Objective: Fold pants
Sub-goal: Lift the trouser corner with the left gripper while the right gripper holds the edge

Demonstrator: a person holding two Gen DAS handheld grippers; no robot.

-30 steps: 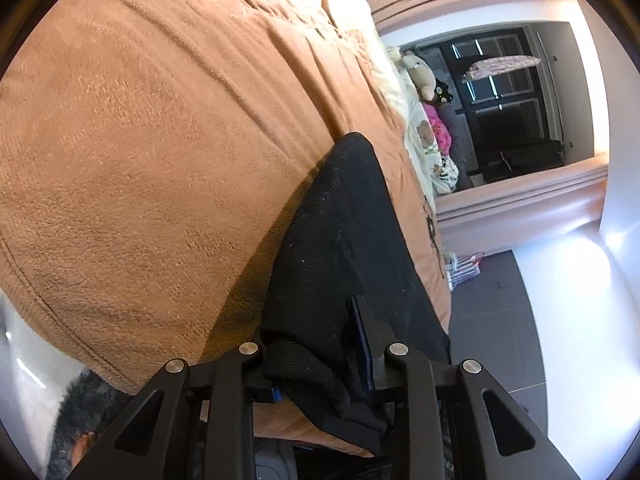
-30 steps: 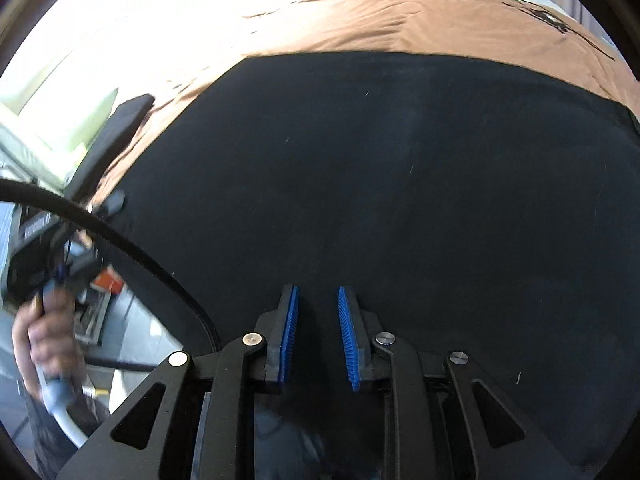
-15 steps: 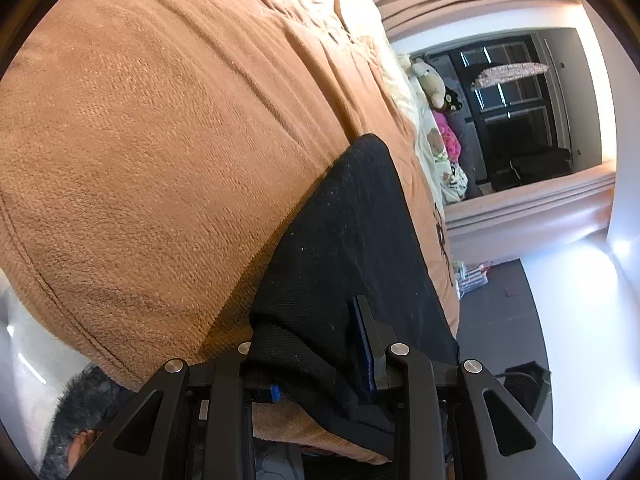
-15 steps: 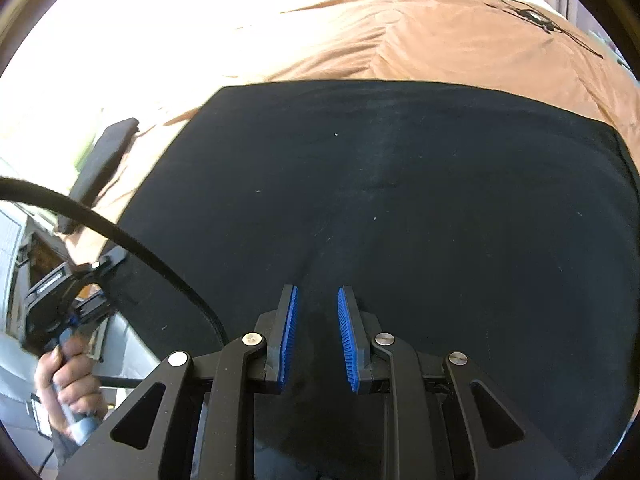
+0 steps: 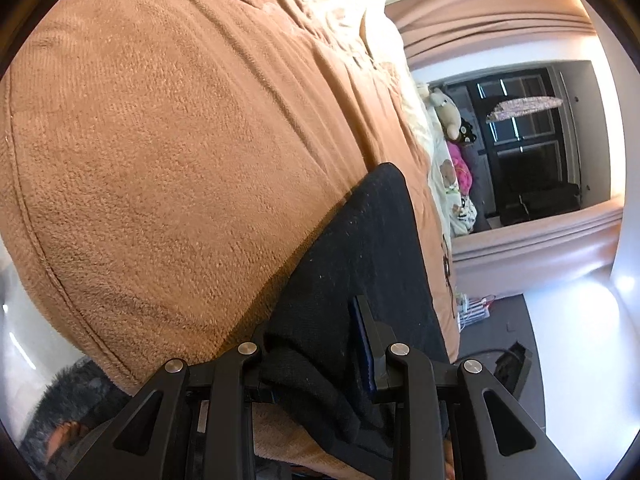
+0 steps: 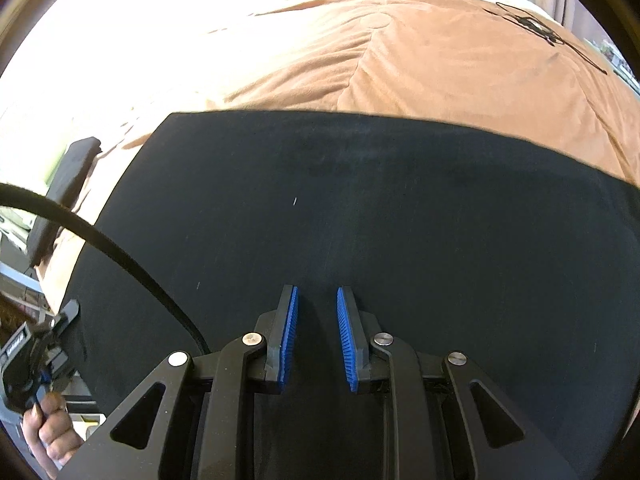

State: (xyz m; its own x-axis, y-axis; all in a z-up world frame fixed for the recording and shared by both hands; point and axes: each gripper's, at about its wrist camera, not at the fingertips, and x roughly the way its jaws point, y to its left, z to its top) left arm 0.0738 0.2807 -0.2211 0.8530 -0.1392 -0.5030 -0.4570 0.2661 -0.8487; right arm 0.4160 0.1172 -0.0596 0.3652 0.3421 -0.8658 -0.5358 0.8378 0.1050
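Black pants (image 5: 360, 280) bunched and clamped between the left gripper (image 5: 316, 344) jaws, right gripper (image 6: 316, 336) jaws held narrowly parted, fabric spread flat beneath them on the brown blanket (image 6: 440, 64)

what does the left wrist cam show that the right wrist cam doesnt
Only the left wrist view shows the left gripper clamped on a bunched edge of the black pants, plus stuffed toys and a dark window. Only the right wrist view shows the right gripper open over flat cloth. Both show the brown blanket.
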